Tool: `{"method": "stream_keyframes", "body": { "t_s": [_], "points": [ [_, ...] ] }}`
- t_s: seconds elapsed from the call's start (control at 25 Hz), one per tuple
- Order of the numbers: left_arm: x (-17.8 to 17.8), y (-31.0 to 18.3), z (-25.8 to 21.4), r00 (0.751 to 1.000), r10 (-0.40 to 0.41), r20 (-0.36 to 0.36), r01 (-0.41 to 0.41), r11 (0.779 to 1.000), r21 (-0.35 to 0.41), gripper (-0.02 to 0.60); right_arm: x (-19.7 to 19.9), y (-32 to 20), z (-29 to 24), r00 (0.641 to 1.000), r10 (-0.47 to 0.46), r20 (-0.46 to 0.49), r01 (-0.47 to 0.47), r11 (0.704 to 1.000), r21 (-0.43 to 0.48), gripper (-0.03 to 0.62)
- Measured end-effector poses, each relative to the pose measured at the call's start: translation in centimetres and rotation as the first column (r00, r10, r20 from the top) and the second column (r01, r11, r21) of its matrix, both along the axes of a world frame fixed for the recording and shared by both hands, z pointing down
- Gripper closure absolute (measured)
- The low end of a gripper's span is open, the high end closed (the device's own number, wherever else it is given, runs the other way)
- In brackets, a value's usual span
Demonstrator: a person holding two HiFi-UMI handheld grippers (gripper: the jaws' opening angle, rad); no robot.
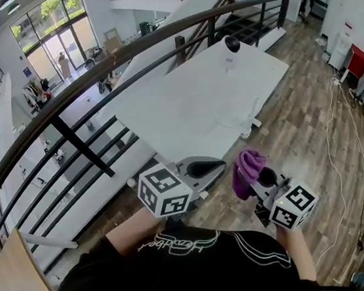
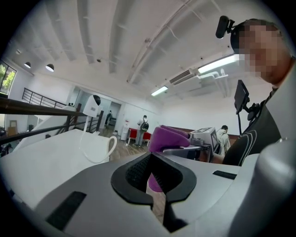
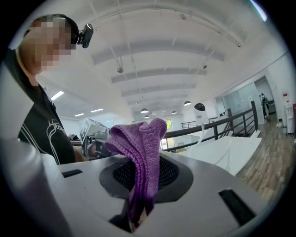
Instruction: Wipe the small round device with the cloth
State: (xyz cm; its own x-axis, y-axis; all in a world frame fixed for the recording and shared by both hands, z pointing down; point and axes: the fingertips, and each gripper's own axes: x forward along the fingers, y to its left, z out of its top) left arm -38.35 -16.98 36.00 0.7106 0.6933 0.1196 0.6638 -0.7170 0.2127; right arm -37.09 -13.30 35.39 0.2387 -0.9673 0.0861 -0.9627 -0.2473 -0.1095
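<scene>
The small round device (image 1: 231, 44), white with a black round head, stands at the far end of the white table (image 1: 183, 102); it also shows in the left gripper view as the device (image 2: 92, 105) and in the right gripper view as the device (image 3: 200, 109). Both grippers are held close to my body, well short of the table, pointing toward each other. My right gripper (image 1: 255, 182) is shut on a purple cloth (image 1: 247, 170), which bunches up out of the jaws as the cloth (image 3: 141, 152). My left gripper (image 1: 205, 169) is shut with nothing in it, its tip near the cloth (image 2: 169, 138).
A dark curved railing (image 1: 95, 80) runs between me and the table's left side. A white cable (image 1: 231, 119) loops on the table near its front edge. Wooden floor (image 1: 310, 112) with a thin cord lies to the right, with red cabinets (image 1: 356, 61) beyond.
</scene>
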Motion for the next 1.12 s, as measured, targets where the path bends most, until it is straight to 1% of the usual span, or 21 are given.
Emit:
{"method": "stream_keyframes", "body": {
  "t_s": [0.16,0.32,0.48,0.72,0.88,1.12],
  "points": [
    [-1.7,0.6,0.1,1.0,-0.007,0.002,0.007,1.0,0.024,0.574,-1.4,0.3,0.2,1.0,-0.01,0.007,0.01,1.0,0.001,0.536],
    [-2.8,0.5,0.1,1.0,-0.029,0.003,0.029,1.0,0.011,0.574,-2.3,0.7,0.2,1.0,-0.006,0.006,0.006,1.0,0.001,0.536],
    [-3.2,0.7,0.3,0.999,-0.051,-0.001,0.051,0.999,0.015,0.574,-2.7,1.1,0.7,1.0,-0.005,0.013,0.005,1.0,0.003,0.536],
    [-3.8,0.6,0.8,0.998,-0.063,-0.022,0.065,0.995,0.081,0.574,-3.5,0.5,1.2,1.0,-0.006,0.008,0.006,1.0,-0.017,0.536],
    [-4.0,0.6,0.7,0.998,-0.056,-0.007,0.056,0.997,0.053,0.575,-3.5,0.4,1.1,1.0,-0.003,0.013,0.003,1.0,-0.015,0.536],
    [-3.9,0.4,0.7,0.999,-0.052,-0.011,0.053,0.997,0.048,0.575,-3.1,0.6,1.1,1.0,0.017,0.022,-0.017,1.0,-0.007,0.536]
  ]
}}
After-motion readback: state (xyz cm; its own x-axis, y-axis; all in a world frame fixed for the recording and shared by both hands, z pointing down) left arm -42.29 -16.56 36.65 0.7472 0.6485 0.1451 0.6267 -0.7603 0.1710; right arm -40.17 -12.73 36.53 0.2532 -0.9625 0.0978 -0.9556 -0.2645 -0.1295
